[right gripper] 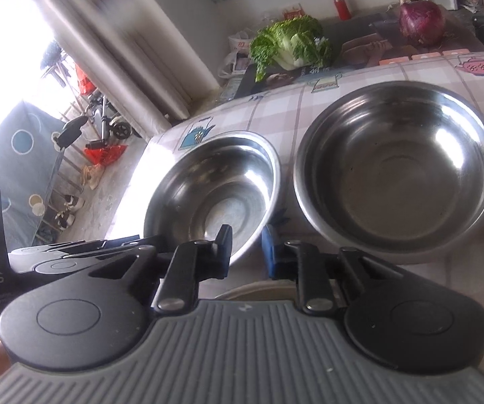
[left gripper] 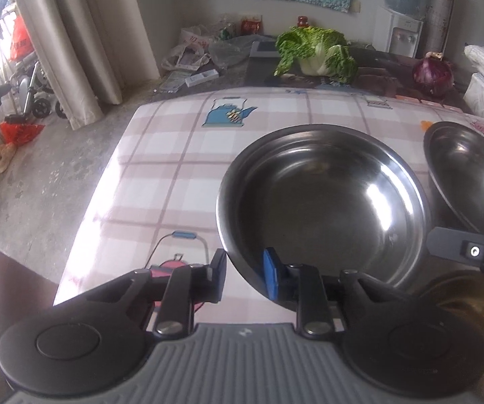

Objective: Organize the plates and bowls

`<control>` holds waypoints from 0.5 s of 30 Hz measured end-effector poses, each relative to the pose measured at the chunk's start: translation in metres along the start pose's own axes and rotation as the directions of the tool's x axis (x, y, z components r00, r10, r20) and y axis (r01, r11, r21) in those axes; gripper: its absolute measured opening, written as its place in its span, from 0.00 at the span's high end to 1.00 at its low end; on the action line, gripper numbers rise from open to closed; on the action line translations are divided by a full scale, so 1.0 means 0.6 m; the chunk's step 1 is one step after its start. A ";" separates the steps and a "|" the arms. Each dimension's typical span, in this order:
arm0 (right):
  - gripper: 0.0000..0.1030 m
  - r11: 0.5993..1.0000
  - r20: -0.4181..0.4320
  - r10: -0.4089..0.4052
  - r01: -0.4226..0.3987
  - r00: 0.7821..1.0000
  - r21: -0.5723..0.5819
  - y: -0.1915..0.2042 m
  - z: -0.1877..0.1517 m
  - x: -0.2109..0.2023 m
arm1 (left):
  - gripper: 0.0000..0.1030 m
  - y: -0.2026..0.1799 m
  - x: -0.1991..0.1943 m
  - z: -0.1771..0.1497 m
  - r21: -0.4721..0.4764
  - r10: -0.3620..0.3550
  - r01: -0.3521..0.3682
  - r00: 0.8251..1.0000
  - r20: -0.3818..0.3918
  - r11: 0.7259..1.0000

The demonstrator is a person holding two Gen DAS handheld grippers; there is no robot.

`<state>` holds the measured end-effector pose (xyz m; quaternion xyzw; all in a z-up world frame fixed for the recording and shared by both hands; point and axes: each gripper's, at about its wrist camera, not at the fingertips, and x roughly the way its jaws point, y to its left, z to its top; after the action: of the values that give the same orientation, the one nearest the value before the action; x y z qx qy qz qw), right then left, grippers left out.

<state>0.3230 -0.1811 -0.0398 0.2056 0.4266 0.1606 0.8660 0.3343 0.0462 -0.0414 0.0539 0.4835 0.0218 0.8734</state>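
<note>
A wide steel bowl [left gripper: 322, 208] sits on the checked tablecloth [left gripper: 161, 175], and both grippers hold it. My left gripper [left gripper: 245, 274] is shut on its near-left rim, with the blue pad inside the bowl and the black finger outside. My right gripper [right gripper: 247, 249] is shut on the near-right rim of the same bowl [right gripper: 215, 195]. One finger [left gripper: 444, 244] of the right gripper shows at that bowl's right side in the left wrist view. A second steel bowl [right gripper: 396, 175] stands just to the right, also seen as the second bowl [left gripper: 464, 175].
A tan dish [left gripper: 460, 303] lies close under the right gripper. At the back of the table are a leafy cabbage [left gripper: 316, 52] and a red onion [left gripper: 432, 74]. The table's left edge [left gripper: 107, 181] drops to the floor, with curtains and clutter beyond.
</note>
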 end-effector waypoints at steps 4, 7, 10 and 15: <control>0.82 1.000 -0.008 0.025 -0.025 1.000 -0.013 0.009 -0.005 -0.003 | 0.77 0.027 -0.010 -0.016 -0.012 0.003 -0.003 1.000 -0.020 1.000; 0.80 0.999 -0.005 0.035 -0.035 0.999 -0.021 0.018 -0.001 -0.002 | 0.74 0.039 -0.016 -0.024 -0.012 -0.010 0.010 1.000 -0.022 1.000; 0.80 0.999 -0.002 0.025 -0.025 1.000 -0.037 0.028 0.005 0.008 | 0.59 0.048 -0.014 -0.024 -0.039 -0.036 0.034 0.999 -0.035 0.999; 0.79 0.998 -0.011 0.003 -0.003 1.000 -0.059 0.039 0.015 0.033 | 0.47 0.056 0.002 -0.015 -0.081 -0.036 0.032 0.998 -0.046 0.996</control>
<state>0.3394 -0.1540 -0.0367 0.1795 0.4261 0.1756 0.8691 0.3276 0.0806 -0.0430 0.0101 0.5039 0.0274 0.8633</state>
